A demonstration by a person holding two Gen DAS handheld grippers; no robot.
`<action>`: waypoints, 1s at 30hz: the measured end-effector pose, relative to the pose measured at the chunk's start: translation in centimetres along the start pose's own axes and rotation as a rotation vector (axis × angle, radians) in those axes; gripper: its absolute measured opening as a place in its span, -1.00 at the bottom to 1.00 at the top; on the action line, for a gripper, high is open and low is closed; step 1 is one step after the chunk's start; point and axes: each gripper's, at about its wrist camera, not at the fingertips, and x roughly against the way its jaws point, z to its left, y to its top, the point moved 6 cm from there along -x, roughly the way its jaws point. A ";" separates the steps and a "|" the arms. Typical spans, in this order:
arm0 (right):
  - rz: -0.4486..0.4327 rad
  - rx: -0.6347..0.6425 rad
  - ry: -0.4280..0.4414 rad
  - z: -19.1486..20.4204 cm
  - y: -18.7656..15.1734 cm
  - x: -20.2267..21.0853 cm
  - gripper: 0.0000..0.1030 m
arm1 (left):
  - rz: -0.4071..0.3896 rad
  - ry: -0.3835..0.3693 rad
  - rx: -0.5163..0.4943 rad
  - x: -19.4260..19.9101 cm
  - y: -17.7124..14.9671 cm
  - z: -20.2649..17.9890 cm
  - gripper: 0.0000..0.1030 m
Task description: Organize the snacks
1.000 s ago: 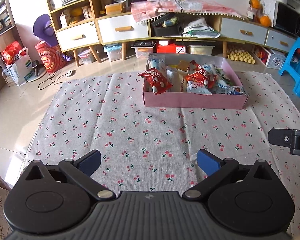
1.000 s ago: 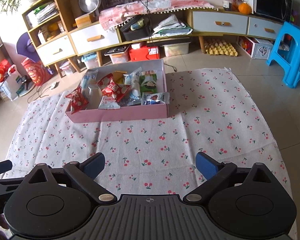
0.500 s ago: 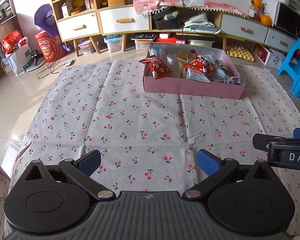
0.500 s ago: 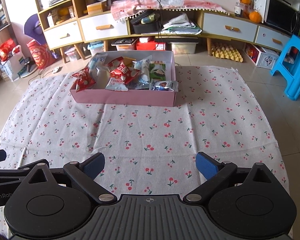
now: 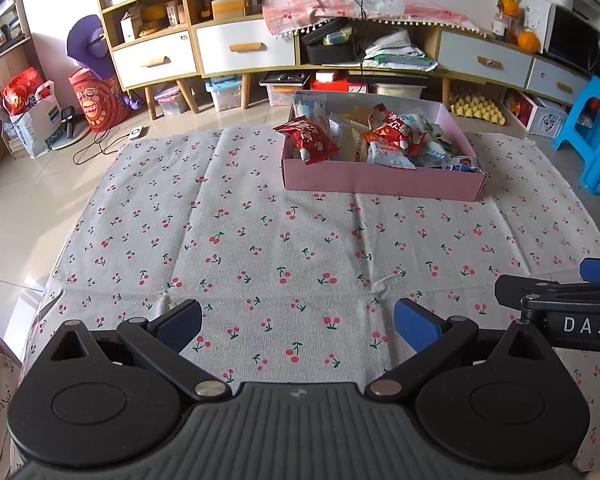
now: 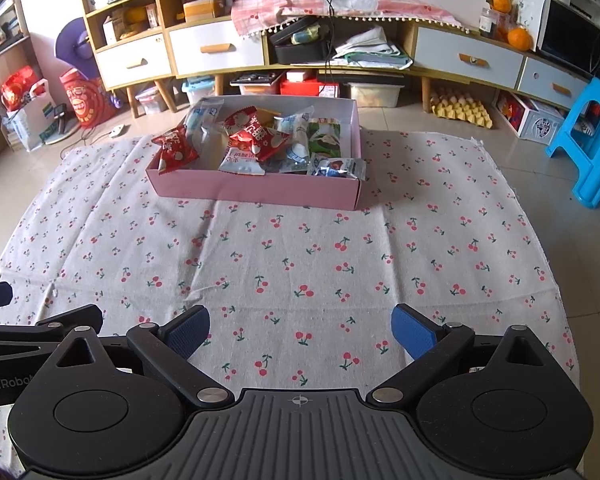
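Note:
A pink box [image 5: 380, 182] full of snack packets sits at the far side of the cherry-print cloth [image 5: 260, 248]; it also shows in the right wrist view [image 6: 256, 191]. A red packet [image 5: 308, 138] leans over its left end, also visible in the right wrist view [image 6: 176, 149]. Another red packet [image 6: 258, 138] lies on top in the middle. My left gripper [image 5: 298, 326] is open and empty, low over the near cloth. My right gripper [image 6: 300, 330] is open and empty beside it, far from the box.
A low cabinet with drawers [image 5: 244, 48] lines the back wall, with storage bins beneath. A blue plastic stool [image 6: 592, 140] stands at the right. Bags [image 5: 32, 116] and a cable lie on the tile floor at left.
Both grippers have pulled back and risen, so the box looks farther away and more of the cloth shows. Both stay open and empty.

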 end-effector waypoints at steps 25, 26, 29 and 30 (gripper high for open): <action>-0.003 0.003 -0.005 0.0 0.0 0.0 0.92 | 0.002 -0.006 -0.002 0.2 0.1 -0.1 0.99; -0.003 0.003 -0.006 0.0 0.0 0.0 0.92 | 0.003 -0.006 -0.001 0.2 0.1 -0.1 0.99; -0.003 0.004 -0.006 0.0 0.0 0.0 0.92 | 0.003 -0.007 0.000 0.2 0.1 -0.1 0.99; -0.003 0.004 -0.005 0.0 0.0 0.0 0.92 | 0.002 -0.008 0.001 0.2 0.0 -0.1 0.99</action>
